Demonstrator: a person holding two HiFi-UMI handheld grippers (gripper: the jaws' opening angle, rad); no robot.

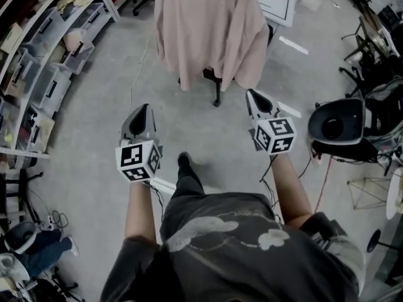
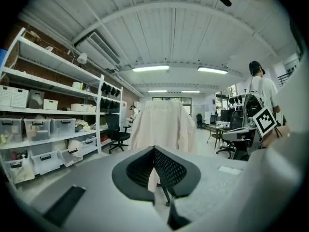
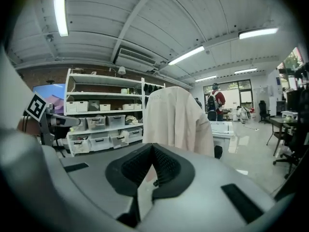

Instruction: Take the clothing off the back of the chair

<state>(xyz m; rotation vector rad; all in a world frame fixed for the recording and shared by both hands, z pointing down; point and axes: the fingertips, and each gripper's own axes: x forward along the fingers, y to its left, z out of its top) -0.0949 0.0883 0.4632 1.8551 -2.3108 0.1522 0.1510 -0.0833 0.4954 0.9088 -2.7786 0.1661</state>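
Ahead of the closed, empty left tool (image 1: 143, 108) and right tool (image 1: 252, 94), the garment (image 1: 211, 30) draped over the chair (image 1: 217, 93) looks soft and light, best pinched at the shoulders.

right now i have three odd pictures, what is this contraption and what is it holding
No robot: a person holds a two-jaw gripper in each hand. The top-down picture is from a camera on their head; it shows the left gripper and right gripper. The other two come from cameras riding on each gripper, looking along its jaws. Both pairs of jaws are together, holding nothing. Ahead on the floor stands a chair with a pale pink garment draped over its back, not yet touched.
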